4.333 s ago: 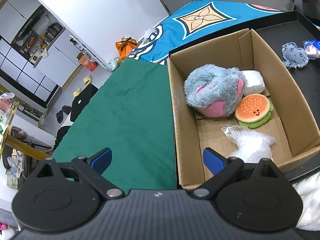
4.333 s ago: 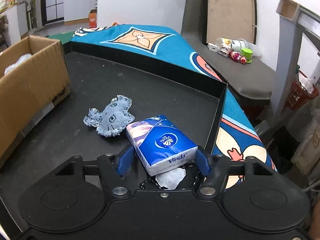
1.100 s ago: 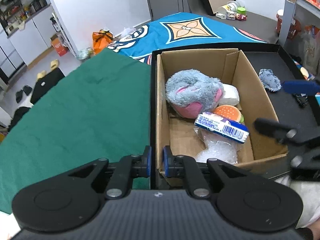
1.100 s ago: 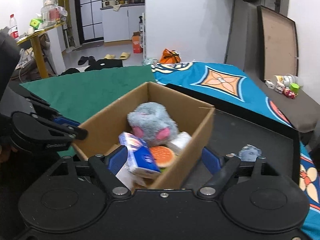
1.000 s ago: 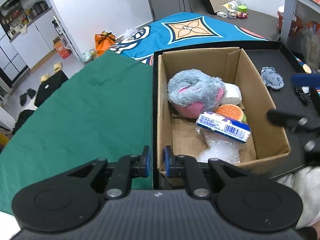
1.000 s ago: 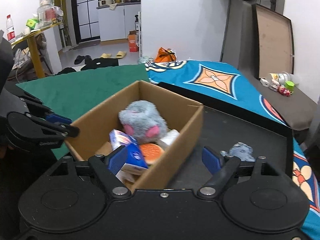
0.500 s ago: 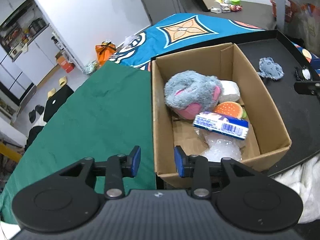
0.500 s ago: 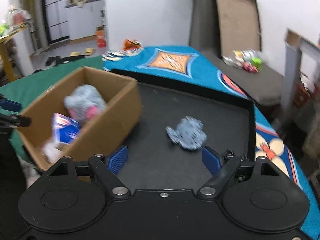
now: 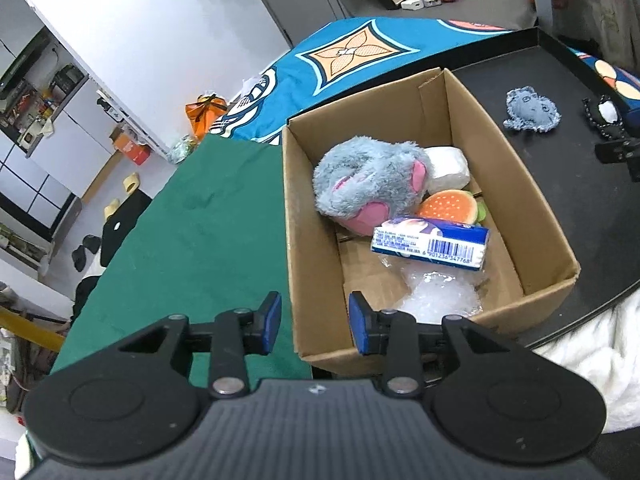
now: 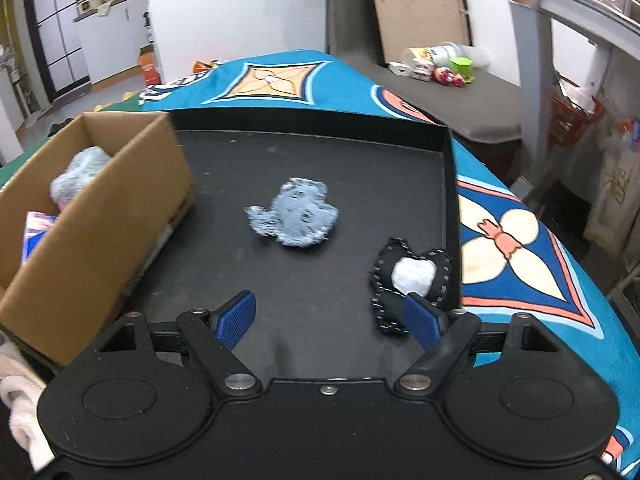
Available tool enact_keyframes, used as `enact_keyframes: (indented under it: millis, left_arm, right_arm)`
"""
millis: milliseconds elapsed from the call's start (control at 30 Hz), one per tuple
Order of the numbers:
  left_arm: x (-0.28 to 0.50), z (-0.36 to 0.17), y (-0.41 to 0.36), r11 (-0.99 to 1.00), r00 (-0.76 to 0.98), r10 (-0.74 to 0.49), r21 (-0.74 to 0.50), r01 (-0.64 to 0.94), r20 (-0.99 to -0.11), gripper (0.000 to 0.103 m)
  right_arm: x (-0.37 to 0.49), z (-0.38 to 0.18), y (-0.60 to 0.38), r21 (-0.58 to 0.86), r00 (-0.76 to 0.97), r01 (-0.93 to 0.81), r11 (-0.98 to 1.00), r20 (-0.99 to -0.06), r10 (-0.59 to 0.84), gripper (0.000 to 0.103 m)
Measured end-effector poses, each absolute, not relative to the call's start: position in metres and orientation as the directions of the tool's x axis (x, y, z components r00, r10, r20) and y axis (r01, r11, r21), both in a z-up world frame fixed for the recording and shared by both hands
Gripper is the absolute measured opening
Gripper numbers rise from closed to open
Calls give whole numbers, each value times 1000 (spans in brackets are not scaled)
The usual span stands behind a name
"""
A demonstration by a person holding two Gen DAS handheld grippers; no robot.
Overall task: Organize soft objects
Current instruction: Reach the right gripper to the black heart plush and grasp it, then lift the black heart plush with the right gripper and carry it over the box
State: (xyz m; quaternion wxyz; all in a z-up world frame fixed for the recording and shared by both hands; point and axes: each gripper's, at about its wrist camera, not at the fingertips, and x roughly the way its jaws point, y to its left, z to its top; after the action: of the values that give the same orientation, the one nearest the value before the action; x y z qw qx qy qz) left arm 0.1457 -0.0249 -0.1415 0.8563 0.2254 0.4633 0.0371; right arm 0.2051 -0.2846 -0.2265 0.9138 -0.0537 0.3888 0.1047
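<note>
A cardboard box point(image 9: 532, 204) on the black tray holds a grey-pink plush point(image 9: 372, 182), a burger toy point(image 9: 450, 206), a blue tissue pack point(image 9: 432, 242), a white wad and a clear bag. My left gripper point(image 9: 314, 322) is open, its jaws astride the box's near left wall. My right gripper point(image 10: 330, 318) is open and empty above the black tray point(image 10: 304, 148). A blue denim toy point(image 10: 294, 218) lies ahead of it. A black heart patch point(image 10: 408, 280) lies by its right finger. The box shows at the left in the right wrist view point(image 10: 108, 204).
A green cloth point(image 9: 208, 232) covers the table left of the box. A blue patterned cloth point(image 10: 512, 240) lies beyond and right of the tray. A white fluffy fabric point(image 9: 592, 356) hangs at the tray's near edge. A grey bench with small items stands behind.
The tissue pack went from my right gripper into the box. My right gripper swung right over the tray. My left gripper was shut on the box wall and has opened.
</note>
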Motion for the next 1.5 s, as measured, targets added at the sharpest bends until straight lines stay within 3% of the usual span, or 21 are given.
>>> enact_keyframes:
  millis: [267,567,667,733,800,967,1000,1500]
  left_arm:
    - [152,-143,-33,866,557,337,482,133,-759,66]
    - [155,-145,-38,844,546,377,520,129,-748,71]
    - [157,-146,-40,840,544,384,527,129,-746,71]
    - [157,-146,-40,839,544,385,528,129,-745,71]
    - [157,-146,-41,840,545,384,527,130,-745,71]
    - [156,-146,-41,835,548,390,535,128,-740,71]
    - [156,-146,-41,835,549,390,535,127,-739,71]
    - [154,-142,-38,850,560,369,513,121,-742,71]
  right_arm:
    - [213,-241,-297,-18,671,-182,983,-733,111,73]
    - [218,-249,-294,-73,691,-165,984,-720,62,62]
    - [222,-254,-297,-68,679,-148,987,-732,52,46]
    - [221,-254,-299,-74,693,-138,988,-720,43,42]
    - [222,-253,-299,-86,701,-131,988,-713,31,25]
    - [216,-250,-301,-98,731,-110,989,-682,13,11]
    - [216,-249,-300,-99,735,-109,989,-677,13,4]
    - [201,-228,-292,-72,777,-120,990,-627,49,3]
